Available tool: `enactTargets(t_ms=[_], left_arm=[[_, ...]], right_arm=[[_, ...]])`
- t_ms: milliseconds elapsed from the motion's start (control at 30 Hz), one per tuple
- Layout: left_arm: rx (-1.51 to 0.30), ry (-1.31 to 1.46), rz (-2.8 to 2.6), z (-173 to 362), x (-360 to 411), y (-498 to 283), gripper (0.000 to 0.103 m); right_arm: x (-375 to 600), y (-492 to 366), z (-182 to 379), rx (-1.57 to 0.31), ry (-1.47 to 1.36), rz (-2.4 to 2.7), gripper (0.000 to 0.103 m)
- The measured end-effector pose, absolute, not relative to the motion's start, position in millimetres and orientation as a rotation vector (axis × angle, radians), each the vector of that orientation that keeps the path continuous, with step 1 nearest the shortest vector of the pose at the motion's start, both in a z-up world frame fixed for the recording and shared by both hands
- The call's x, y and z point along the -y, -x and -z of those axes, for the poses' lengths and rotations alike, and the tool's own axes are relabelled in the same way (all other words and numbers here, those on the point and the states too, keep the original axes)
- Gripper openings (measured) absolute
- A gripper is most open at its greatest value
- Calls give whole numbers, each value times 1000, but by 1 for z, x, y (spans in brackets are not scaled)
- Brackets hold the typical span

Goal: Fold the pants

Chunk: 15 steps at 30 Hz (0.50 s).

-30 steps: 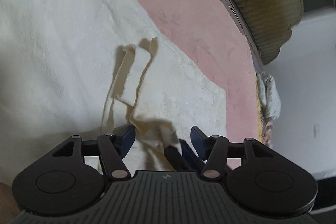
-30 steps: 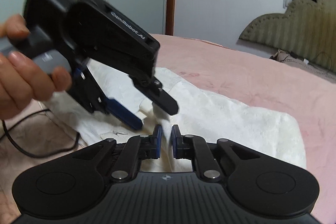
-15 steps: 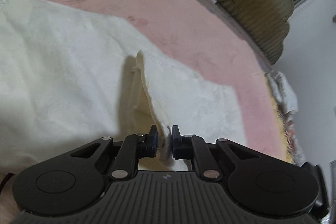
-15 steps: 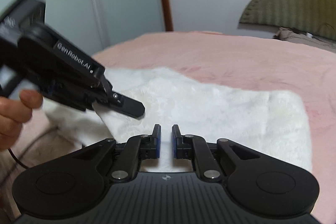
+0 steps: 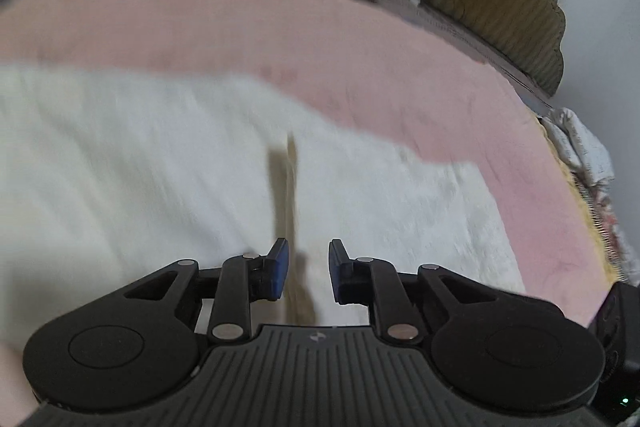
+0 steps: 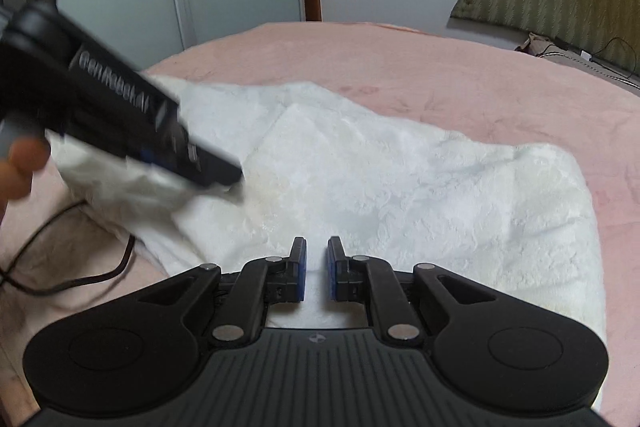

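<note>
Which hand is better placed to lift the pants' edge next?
Probably left: left gripper, jaws opening, straddles a raised fold of the pants; right gripper is shut over flat cloth.

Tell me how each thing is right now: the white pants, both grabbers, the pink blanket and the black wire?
White pants: spread on the bed, one edge lifted into a ridge at the left grabber.
Left grabber: jaws opening, the cloth ridge between them.
Right grabber: shut, low over the pants; whether it pinches cloth is unclear.
Pink blanket: flat over the bed.
Black wire: lying loose on the blanket.
</note>
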<state>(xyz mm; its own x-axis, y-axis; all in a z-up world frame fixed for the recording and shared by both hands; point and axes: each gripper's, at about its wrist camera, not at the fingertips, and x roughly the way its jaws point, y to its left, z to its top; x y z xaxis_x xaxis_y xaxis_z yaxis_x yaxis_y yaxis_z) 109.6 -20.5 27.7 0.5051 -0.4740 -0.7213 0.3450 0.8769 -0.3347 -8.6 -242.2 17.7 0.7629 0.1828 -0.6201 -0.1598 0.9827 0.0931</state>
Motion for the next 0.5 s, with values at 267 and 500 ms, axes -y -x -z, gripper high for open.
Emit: enactTargets(t_ms=[267,500], left_arm=[[-979,-30,490,-5,88,-172,42],[-904,-158,445,10,89,-156,45]], right_arm=[[240,-1,-16,-695,-48,-192,11],[237,-2,-11,-690,-41,-197,10]])
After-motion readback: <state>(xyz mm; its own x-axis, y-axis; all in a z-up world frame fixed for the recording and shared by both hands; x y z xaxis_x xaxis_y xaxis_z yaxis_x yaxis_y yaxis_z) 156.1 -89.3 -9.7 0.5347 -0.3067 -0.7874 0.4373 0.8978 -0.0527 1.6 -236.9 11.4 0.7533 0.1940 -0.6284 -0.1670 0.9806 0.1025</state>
